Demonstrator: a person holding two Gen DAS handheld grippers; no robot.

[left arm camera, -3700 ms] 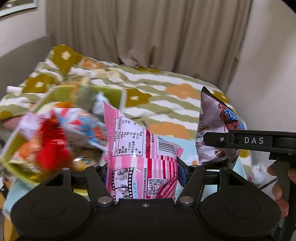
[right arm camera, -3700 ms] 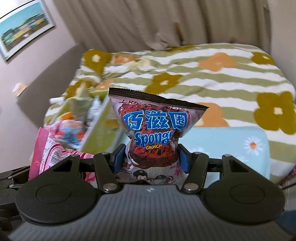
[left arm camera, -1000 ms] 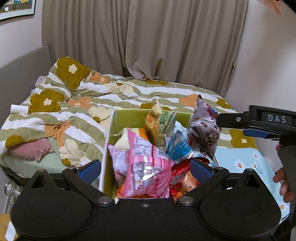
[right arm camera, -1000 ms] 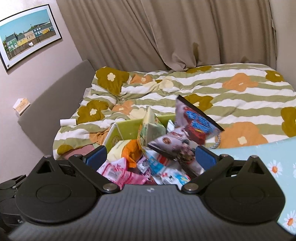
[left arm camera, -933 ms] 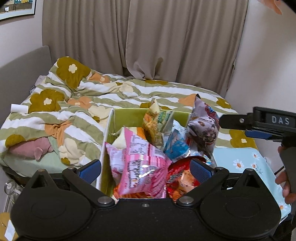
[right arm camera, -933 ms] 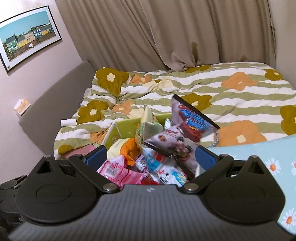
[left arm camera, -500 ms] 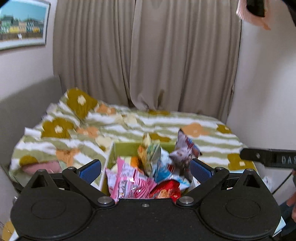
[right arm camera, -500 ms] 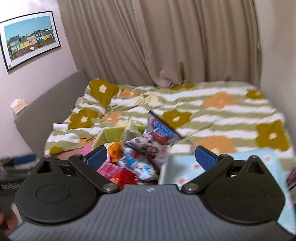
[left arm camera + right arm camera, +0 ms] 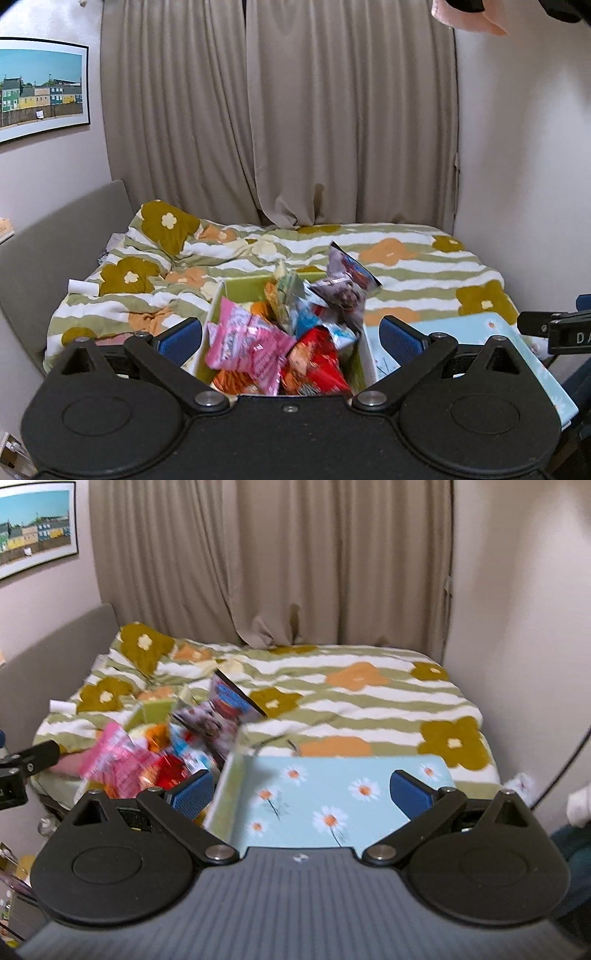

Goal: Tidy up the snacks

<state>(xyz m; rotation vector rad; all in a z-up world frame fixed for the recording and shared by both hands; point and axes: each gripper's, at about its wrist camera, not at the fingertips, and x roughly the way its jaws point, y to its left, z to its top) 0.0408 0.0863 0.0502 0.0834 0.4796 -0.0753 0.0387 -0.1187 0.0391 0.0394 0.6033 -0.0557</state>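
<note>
A green box [image 9: 243, 286] on the bed is heaped with snack packets. A pink packet [image 9: 245, 341] lies at its front left, a red one [image 9: 316, 362] beside it, and a purple Sponge Crunch packet [image 9: 343, 286] leans at the back right. My left gripper [image 9: 290, 338] is open and empty, held back above the box. My right gripper [image 9: 301, 790] is open and empty over the light blue daisy-print lid [image 9: 332, 786]; the box [image 9: 153, 709] with the pink packet [image 9: 112, 758] and the purple packet [image 9: 221, 712] lies to its left.
The box sits on a bed with a green striped flower quilt [image 9: 406, 266]. Beige curtains [image 9: 332, 110] hang behind, a white wall [image 9: 524, 147] stands at the right and a grey headboard [image 9: 55, 236] at the left. The daisy lid [image 9: 480, 325] lies right of the box.
Both grippers let go of their packets, which now lie in the box. Both grippers have since pulled back and up, and the right one has swung right over the daisy lid.
</note>
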